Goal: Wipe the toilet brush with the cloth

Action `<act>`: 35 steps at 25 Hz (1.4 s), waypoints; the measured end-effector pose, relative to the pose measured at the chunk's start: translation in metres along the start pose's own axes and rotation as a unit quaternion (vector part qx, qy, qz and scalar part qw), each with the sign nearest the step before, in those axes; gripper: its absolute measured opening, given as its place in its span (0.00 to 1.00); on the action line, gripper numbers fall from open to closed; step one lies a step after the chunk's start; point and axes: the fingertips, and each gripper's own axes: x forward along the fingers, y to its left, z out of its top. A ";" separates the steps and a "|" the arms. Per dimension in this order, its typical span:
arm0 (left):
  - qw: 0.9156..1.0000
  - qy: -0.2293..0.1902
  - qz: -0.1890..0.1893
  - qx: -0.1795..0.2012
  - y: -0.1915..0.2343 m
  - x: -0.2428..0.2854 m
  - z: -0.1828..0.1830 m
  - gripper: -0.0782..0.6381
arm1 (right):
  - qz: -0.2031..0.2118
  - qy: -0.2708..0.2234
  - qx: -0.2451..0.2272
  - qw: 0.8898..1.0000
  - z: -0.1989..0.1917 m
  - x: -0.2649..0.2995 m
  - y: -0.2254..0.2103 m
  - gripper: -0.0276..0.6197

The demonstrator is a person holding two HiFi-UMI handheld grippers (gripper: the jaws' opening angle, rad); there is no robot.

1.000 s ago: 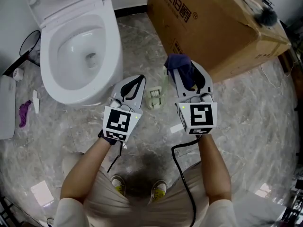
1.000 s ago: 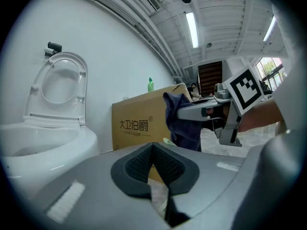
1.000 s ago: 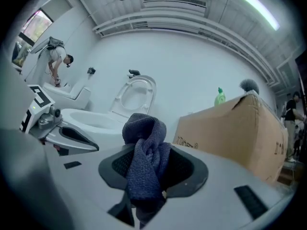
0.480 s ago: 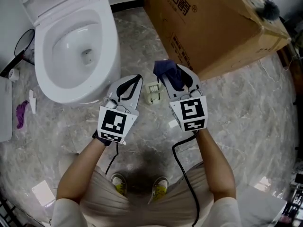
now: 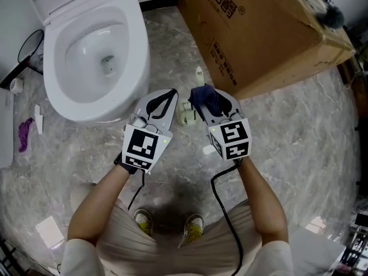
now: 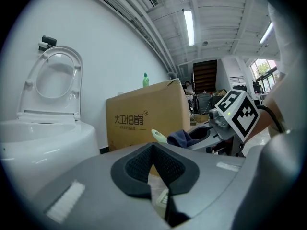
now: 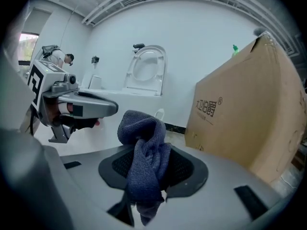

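Observation:
A pale green-white toilet brush [image 5: 187, 116] stands on the marble floor between my two grippers, and its handle tip [image 5: 199, 73] pokes up beyond the cloth. My right gripper [image 5: 202, 96] is shut on a dark blue cloth [image 5: 210, 99], which hangs bunched between its jaws [image 7: 142, 133] just right of the handle. My left gripper [image 5: 171, 94] is just left of the brush, jaws shut with nothing held. In the left gripper view the handle tip [image 6: 159, 136] shows beside the cloth [image 6: 184, 138].
A white toilet [image 5: 98, 50] with its seat up stands at the left. A large cardboard box [image 5: 264, 27] is at the right, close behind the brush. A purple scrap [image 5: 23, 134] and small white bits lie on the floor at the far left. A black cable [image 5: 221, 211] trails from my right gripper.
My right gripper has carried the cloth left and closer to the brush. The brush's handle tip now shows beyond the cloth. My left gripper has stayed shut and hardly moved.

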 end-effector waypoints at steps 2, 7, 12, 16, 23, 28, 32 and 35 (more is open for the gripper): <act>1.000 0.003 0.001 0.000 0.002 0.000 -0.002 0.11 | 0.005 0.011 0.004 1.000 -0.007 0.002 0.002 0.29; 1.000 0.008 0.007 -0.003 0.007 -0.002 -0.004 0.11 | 0.017 0.034 0.013 0.999 -0.019 0.006 0.006 0.29; 1.000 0.013 0.011 -0.005 0.010 0.000 -0.008 0.11 | 0.017 0.031 0.012 0.999 -0.013 0.003 0.005 0.29; 1.000 0.014 0.012 -0.008 0.010 0.002 -0.008 0.11 | 0.001 -0.002 0.013 1.000 0.009 -0.008 -0.003 0.29; 1.000 0.019 0.004 -0.001 0.003 0.004 -0.010 0.11 | -0.023 -0.052 0.031 0.998 0.039 -0.025 -0.023 0.29; 1.000 0.021 0.003 0.001 0.002 0.004 -0.010 0.11 | -0.028 -0.072 0.040 0.996 0.048 -0.032 -0.029 0.29; 1.000 0.022 0.002 0.004 0.000 0.003 -0.009 0.11 | -0.020 -0.063 0.037 0.997 0.043 -0.027 -0.022 0.29; 1.000 0.025 0.000 0.005 -0.003 0.001 -0.011 0.11 | -0.011 -0.044 0.037 0.998 0.032 -0.018 -0.019 0.29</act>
